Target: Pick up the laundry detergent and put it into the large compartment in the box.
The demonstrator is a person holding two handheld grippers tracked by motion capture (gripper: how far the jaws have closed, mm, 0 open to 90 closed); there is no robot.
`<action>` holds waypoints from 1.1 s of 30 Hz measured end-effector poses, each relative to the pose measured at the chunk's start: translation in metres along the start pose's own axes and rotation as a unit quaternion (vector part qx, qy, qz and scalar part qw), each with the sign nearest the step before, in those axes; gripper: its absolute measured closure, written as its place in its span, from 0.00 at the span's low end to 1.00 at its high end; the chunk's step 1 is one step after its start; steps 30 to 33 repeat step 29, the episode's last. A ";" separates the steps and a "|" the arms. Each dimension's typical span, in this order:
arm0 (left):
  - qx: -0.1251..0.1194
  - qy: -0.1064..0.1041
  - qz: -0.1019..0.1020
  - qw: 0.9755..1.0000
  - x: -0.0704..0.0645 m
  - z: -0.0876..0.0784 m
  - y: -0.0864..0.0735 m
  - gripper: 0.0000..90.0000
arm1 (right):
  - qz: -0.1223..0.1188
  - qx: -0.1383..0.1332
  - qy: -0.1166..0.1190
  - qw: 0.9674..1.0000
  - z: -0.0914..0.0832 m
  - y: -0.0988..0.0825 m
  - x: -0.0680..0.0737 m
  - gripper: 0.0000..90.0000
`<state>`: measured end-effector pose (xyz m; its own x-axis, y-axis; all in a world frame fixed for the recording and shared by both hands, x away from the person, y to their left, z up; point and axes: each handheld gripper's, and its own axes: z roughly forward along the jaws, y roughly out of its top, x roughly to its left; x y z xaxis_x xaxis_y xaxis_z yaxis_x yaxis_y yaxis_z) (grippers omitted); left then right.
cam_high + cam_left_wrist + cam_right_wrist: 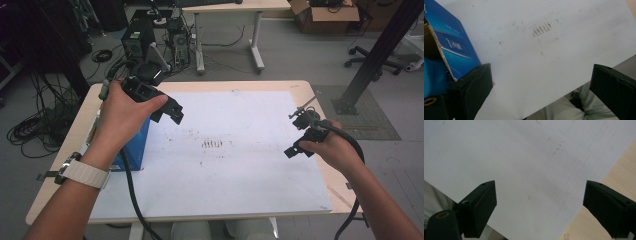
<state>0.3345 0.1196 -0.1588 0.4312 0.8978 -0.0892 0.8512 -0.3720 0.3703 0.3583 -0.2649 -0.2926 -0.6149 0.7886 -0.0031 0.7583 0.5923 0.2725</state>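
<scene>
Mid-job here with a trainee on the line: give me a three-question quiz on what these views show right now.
1. True or false: the left gripper is shut on the blue cardboard box.
2. Which thing lies under both grippers? A) a green cutting mat B) the large white sheet covering the light wooden table C) a metal tray
3. Fill in: the right gripper hangs near the sheet's ____ edge in the high view.

Key:
1. False. Its jaws stand wide apart with nothing between them; the box sits beside one jaw.
2. B
3. right; its jaws are open too.
</scene>
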 end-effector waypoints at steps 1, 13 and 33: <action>0.000 -0.002 0.002 1.000 -0.001 0.001 0.000 0.05 | 0.000 0.000 0.000 1.000 0.000 0.000 0.000 0.13; 0.005 -0.007 0.014 1.000 -0.010 0.011 0.004 0.06 | 0.006 0.000 0.000 1.000 -0.002 -0.004 -0.004 0.13; 0.008 -0.010 0.017 1.000 -0.012 0.012 0.002 0.07 | 0.007 -0.002 0.003 1.000 -0.003 -0.003 -0.005 0.13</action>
